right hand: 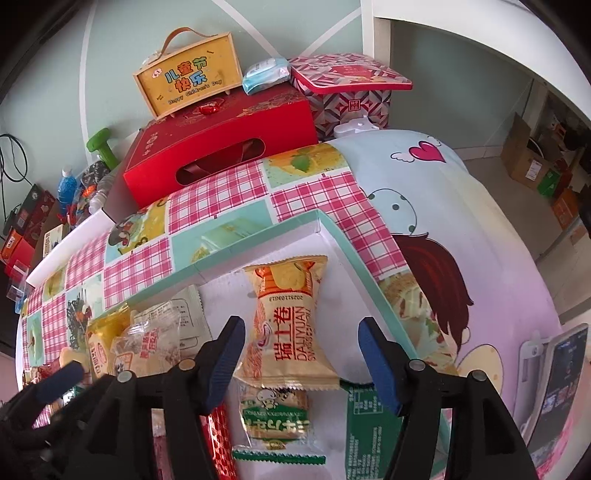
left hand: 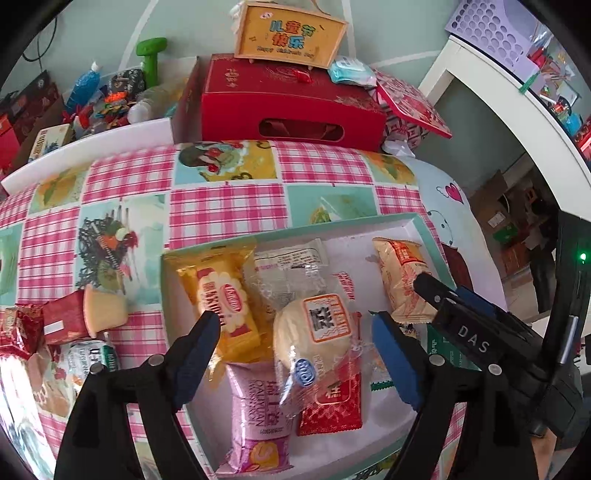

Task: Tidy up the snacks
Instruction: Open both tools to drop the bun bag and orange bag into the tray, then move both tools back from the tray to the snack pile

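Note:
A white tray with a teal rim lies on the checked cloth and holds several wrapped snacks. In the left wrist view my left gripper is open, its pads on either side of a round pale bun in clear wrap without pressing it. Around the bun lie a yellow packet, a pink roll packet and a red packet. My right gripper is open over a beige-orange roll packet lying in the tray. A green-and-white packet sits just below it.
Loose snacks lie on the cloth left of the tray. A red gift box with a yellow case on top stands behind, beside a patterned tin. A phone on a stand is at the right.

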`<action>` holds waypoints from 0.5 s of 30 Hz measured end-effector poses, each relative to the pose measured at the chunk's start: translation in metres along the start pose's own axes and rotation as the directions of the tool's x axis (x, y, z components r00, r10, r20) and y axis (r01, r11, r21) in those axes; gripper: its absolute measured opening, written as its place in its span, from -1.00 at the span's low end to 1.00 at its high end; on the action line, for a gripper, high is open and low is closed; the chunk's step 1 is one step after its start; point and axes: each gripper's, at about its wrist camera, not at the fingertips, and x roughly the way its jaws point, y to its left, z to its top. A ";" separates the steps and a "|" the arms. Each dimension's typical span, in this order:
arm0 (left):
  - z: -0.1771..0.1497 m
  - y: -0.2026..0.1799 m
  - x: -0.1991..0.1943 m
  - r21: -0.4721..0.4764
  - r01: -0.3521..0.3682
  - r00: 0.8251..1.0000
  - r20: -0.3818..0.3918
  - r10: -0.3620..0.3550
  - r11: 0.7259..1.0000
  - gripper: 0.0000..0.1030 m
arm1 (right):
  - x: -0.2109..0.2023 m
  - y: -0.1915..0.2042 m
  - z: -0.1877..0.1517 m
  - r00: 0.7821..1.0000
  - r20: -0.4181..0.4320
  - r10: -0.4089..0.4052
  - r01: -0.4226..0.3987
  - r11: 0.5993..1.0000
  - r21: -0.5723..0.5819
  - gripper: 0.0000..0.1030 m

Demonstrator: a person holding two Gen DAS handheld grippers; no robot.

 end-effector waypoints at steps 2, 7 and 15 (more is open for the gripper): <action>-0.002 0.006 -0.003 -0.015 -0.037 0.999 -0.001 0.037 0.999 0.65 | -0.003 -0.002 -0.003 1.000 -0.002 -0.002 0.002 1.000 0.009 0.41; -0.008 0.026 -0.005 -0.060 -0.067 0.998 -0.005 0.067 0.996 0.79 | -0.012 0.000 -0.015 1.000 0.007 -0.002 0.002 1.000 -0.001 0.84; -0.022 0.056 -0.017 -0.099 -0.096 0.995 0.001 0.096 0.991 0.91 | -0.027 0.011 -0.038 1.000 0.020 -0.022 0.022 1.000 0.013 1.00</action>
